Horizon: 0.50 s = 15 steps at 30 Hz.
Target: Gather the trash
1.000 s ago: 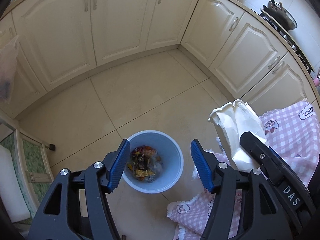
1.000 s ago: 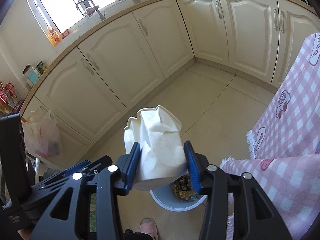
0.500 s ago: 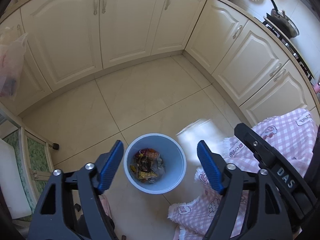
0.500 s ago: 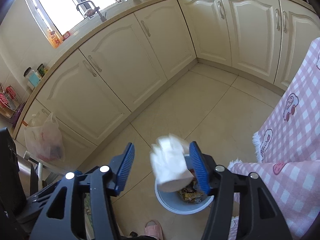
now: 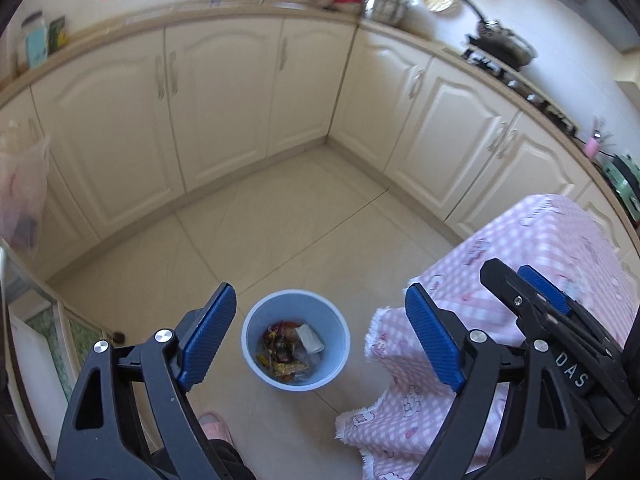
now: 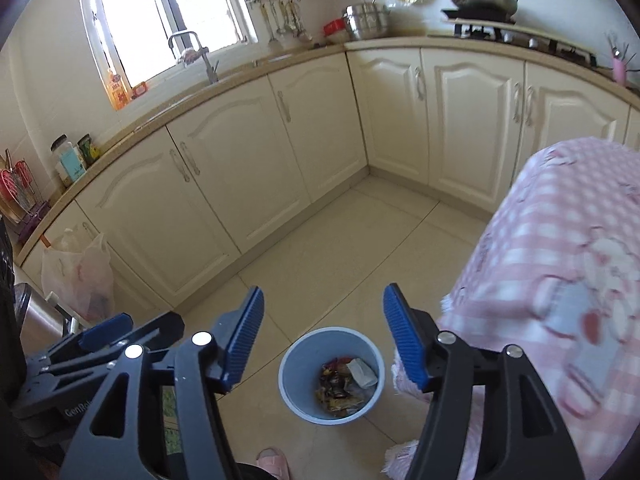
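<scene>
A light blue trash bin [image 5: 296, 339] [image 6: 331, 375] stands on the tiled floor below both grippers. Inside it lie colourful wrappers [image 5: 280, 350] [image 6: 334, 388] and a crumpled white paper [image 5: 309, 338] [image 6: 362, 372]. High above the bin, my left gripper [image 5: 318, 336] has its jaws opening, nothing between them. My right gripper [image 6: 323, 334] is also opening and holds nothing; it shows in the left wrist view at the right [image 5: 532, 292]. The left gripper's body shows at the lower left of the right wrist view [image 6: 100, 340].
A table with a pink checked cloth [image 5: 520, 272] [image 6: 560, 280] stands right of the bin. Cream cabinets [image 5: 224, 100] [image 6: 240, 168] wrap the corner behind. A plastic bag [image 6: 80, 280] hangs at the left. A pink slipper [image 5: 214, 426] [image 6: 274, 460] lies near the bin.
The right gripper let go of the crumpled white paper, which fell into the bin. Both grippers opened wider and rose, so the bin looks smaller and the worktop has come into view.
</scene>
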### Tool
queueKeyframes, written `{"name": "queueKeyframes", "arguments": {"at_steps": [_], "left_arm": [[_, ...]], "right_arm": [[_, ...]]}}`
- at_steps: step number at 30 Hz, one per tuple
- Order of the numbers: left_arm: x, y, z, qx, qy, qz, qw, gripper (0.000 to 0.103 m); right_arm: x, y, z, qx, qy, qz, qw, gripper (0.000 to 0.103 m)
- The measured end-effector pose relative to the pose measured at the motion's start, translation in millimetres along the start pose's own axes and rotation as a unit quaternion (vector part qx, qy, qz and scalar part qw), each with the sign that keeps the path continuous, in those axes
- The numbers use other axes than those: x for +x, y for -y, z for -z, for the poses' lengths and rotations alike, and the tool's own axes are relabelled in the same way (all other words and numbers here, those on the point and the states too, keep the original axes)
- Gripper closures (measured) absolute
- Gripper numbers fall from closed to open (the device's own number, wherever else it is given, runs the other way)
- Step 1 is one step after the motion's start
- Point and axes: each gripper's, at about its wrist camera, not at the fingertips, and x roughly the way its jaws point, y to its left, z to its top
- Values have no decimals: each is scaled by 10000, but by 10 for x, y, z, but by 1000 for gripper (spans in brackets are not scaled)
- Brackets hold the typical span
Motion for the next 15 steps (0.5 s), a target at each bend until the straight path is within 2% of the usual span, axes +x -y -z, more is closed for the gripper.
{"name": "queueKeyframes", "arguments": {"at_steps": [8,10,15], "left_arm": [[-687,309,144,411,565,388,9968,18],[-855,390,223,509,720,460,9950,13],[-1225,520,403,753,1064,567,9898,10]], "right_arm": [[-960,187,176,55,575,287,9979,34],[-1153,214,226,58,683,362,9970,32],[-1644,216,374,17,1069,581,9926,30]]}}
